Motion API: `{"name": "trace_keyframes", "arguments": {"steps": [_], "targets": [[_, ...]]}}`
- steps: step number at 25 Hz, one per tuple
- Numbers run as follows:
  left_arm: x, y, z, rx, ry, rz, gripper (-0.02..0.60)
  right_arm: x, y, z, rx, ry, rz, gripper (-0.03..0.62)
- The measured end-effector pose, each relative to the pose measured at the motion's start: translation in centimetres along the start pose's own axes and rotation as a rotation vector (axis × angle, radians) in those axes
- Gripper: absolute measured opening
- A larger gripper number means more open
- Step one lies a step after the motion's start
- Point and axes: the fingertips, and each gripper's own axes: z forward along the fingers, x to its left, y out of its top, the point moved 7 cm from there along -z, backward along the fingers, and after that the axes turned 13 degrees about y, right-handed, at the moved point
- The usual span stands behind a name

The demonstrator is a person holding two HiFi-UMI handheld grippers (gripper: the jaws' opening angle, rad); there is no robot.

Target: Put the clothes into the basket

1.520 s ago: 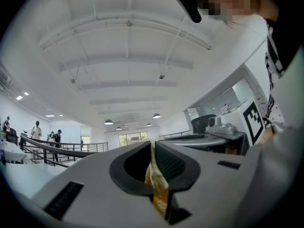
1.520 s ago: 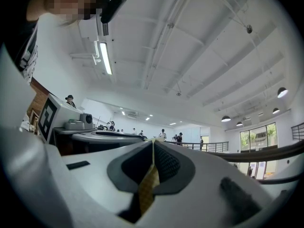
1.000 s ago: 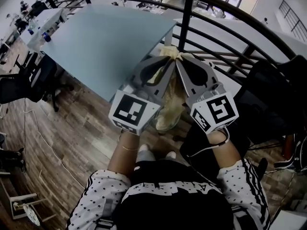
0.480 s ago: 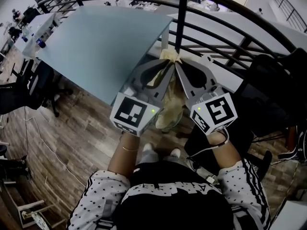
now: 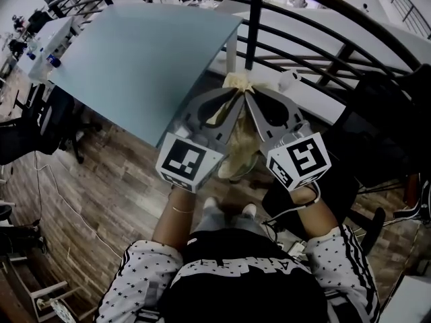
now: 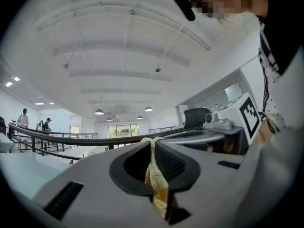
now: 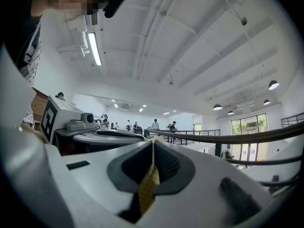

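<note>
Cloth [image 5: 236, 155] hangs at frame centre. I keep my left gripper [image 5: 236, 91] and right gripper [image 5: 248, 93] side by side, each with jaws pressed shut on its top edge, so it drapes straight and untangled, ready, I judge, for lowering.

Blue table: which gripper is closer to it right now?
Left. In the head view the left gripper overlaps the blue table's edge, shut on the yellow garment. The right gripper pinches the same garment from the side away from the table.
</note>
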Motion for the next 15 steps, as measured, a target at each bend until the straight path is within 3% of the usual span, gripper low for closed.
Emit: {"name": "trace_keyframes", "arguments": {"steps": [15], "targets": [[0.0, -3.6, 1.4, 0.046, -0.048, -0.007, 0.038, -1.0, -3.5, 0.2, 0.065, -0.007, 0.043, 0.031]]}}
